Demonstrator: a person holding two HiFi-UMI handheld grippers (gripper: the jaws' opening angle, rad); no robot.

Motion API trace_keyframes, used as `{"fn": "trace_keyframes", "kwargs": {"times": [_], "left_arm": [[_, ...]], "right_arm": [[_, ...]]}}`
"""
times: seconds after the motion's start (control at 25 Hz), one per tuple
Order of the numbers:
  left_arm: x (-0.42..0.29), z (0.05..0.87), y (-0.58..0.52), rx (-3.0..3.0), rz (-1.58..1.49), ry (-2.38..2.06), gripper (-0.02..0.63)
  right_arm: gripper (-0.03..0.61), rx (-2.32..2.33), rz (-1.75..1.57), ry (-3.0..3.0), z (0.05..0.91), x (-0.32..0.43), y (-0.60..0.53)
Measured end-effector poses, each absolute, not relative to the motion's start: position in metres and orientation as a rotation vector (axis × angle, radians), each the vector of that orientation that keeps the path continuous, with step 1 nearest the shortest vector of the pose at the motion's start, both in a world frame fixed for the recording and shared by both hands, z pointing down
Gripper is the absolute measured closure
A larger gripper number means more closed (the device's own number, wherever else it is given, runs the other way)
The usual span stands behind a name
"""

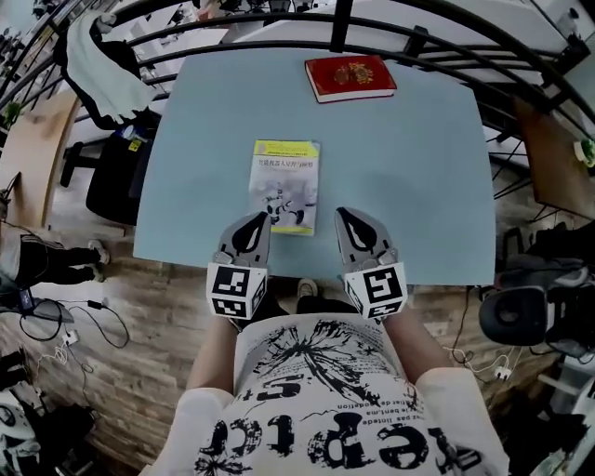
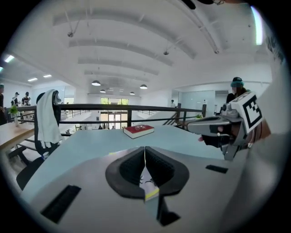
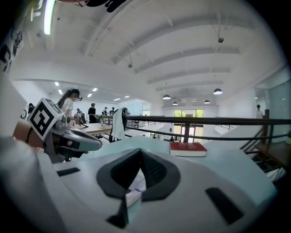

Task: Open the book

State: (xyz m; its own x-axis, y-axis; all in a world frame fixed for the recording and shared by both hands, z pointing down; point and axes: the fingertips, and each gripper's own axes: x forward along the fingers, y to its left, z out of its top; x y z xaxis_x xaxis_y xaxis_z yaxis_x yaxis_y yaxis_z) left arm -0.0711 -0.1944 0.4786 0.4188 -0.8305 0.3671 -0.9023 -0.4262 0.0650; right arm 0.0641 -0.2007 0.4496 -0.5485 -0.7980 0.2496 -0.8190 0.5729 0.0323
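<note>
A thin book (image 1: 285, 186) with a yellow-green top band and a white cover lies closed on the light blue table (image 1: 418, 167), near its front edge. My left gripper (image 1: 261, 219) sits just off the book's near left corner. My right gripper (image 1: 342, 218) is a little right of the near right corner. Both are shut with nothing between the jaws. In the left gripper view the shut left gripper (image 2: 145, 150) shows a strip of the book (image 2: 148, 185) below it. The right gripper view has the shut right gripper (image 3: 139, 153) over the book's edge (image 3: 134, 190).
A closed red book (image 1: 350, 77) lies at the table's far edge, backed by a black railing (image 1: 372, 28). A chair draped with white cloth (image 1: 100, 70) stands at the far left. A black chair (image 1: 521, 307) is at the right. Wooden floor lies below.
</note>
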Motion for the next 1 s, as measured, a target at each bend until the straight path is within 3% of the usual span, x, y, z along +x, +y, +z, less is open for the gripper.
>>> {"fn": "trace_keyframes", "kwargs": {"times": [0.28, 0.48, 1.0], "left_arm": [[-0.038, 0.54, -0.199, 2.436, 0.598, -1.211, 0.591], [-0.017, 0.582, -0.194, 2.452, 0.76, -0.975, 0.495], [-0.003, 0.655, -0.192, 2.505, 1.144, -0.74, 0.436]], "right_arm": [[0.568, 1.481, 0.179, -2.46, 0.466, 0.073, -0.197], [0.568, 1.537, 0.214, -2.4, 0.477, 0.076, -0.19], [0.568, 1.646, 0.269, -2.29, 0.497, 0.087, -0.179]]}}
